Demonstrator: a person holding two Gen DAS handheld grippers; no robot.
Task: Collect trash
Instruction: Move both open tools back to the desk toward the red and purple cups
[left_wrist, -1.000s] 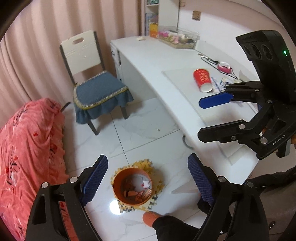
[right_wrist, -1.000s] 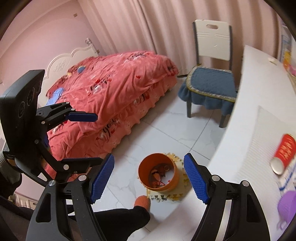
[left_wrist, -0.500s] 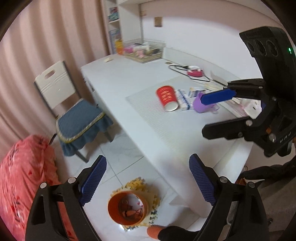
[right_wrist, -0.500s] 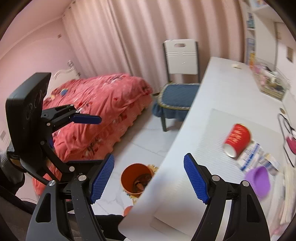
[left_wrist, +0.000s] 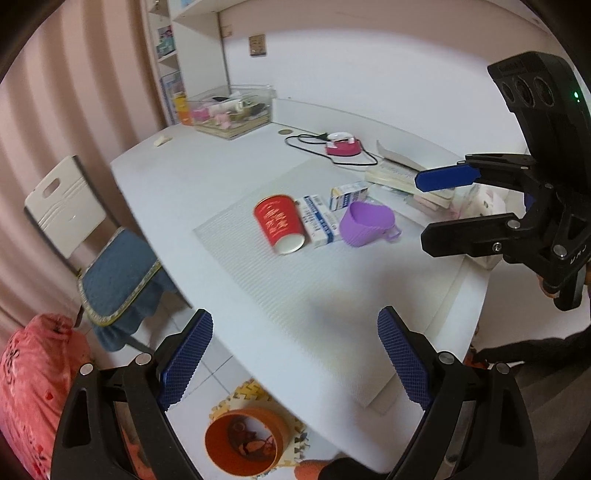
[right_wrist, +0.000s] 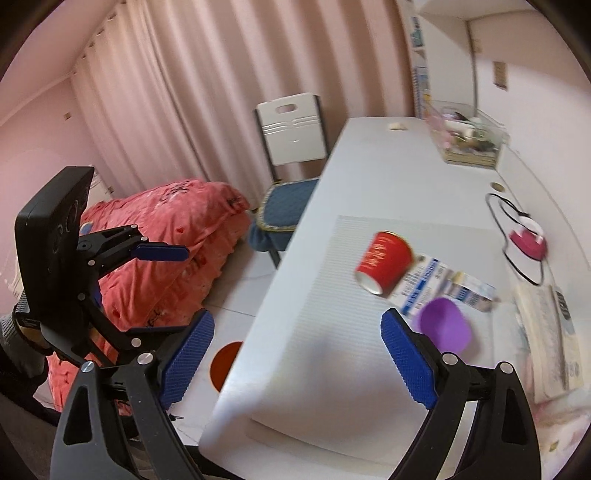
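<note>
Two black hand-held grippers with blue finger pads

The left gripper (left_wrist: 293, 363) has angular matte-black arms joined by silver round-head screws, each finger tipped with a blue pad (left_wrist: 186, 360) of cross-hatched rubber. The right gripper (right_wrist: 295, 363) is built alike, with black struts, silver bolts and blue textured pads (right_wrist: 406, 363). Seen from the left wrist camera, its black housing carries three round recesses, a small green light and faint embossed lettering. A dark sleeve (left_wrist: 532, 350) and a little skin at the grip show beneath it

Soft even daylight, slight motion blur, dark fisheye corners.
</note>
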